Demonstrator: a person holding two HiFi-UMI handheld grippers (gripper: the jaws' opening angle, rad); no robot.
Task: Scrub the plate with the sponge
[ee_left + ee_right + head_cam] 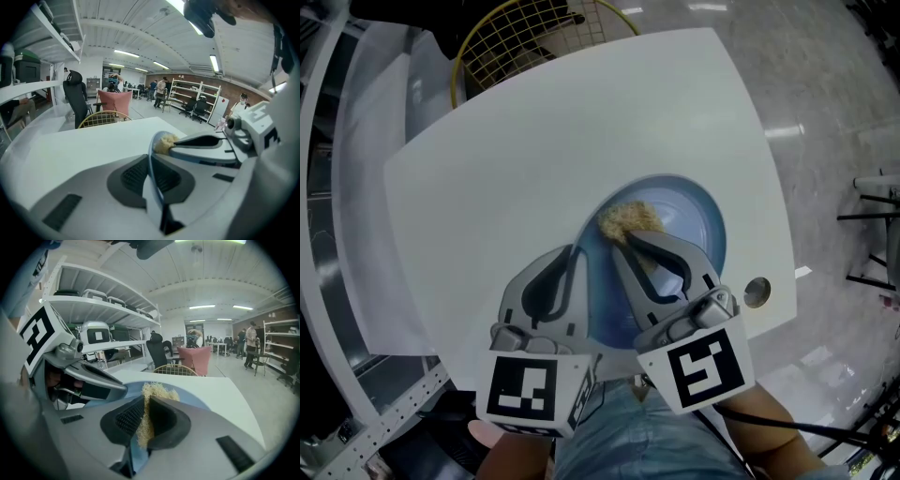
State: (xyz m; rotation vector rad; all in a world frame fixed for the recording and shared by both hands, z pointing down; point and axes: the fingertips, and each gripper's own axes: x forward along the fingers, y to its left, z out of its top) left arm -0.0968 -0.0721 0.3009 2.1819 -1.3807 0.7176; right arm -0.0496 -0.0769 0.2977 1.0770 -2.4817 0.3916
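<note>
Over the white table (534, 159), the left gripper (572, 267) is clamping the near-left rim of the blue plate (698, 220). Its own view is showing the thin blue edge (152, 157) pinched tight between the two dark pads. The right gripper (630, 246) is reaching in over the plate's face, jaws squeezing the tan, fibrous sponge (628, 218), and the tuft is pressing against the blue surface near the upper-left part of the plate. From the right gripper view the sponge (146, 420) is bulging out above and below the pads, with the plate (192, 397) spreading behind it.

The right gripper's fingers are covering the plate's lower middle, and the two marker cubes (528, 392) are blocking the near table edge (whether the plate's far rim is touching the table, I can't tell).

A yellow wire basket (525, 37) is sitting just past the table's far edge, and a round metal grommet (757, 292) is showing near the right edge. In the room behind, a pink chair (115, 101), a black office chair (75, 93) and shelving (93, 310) are standing.
</note>
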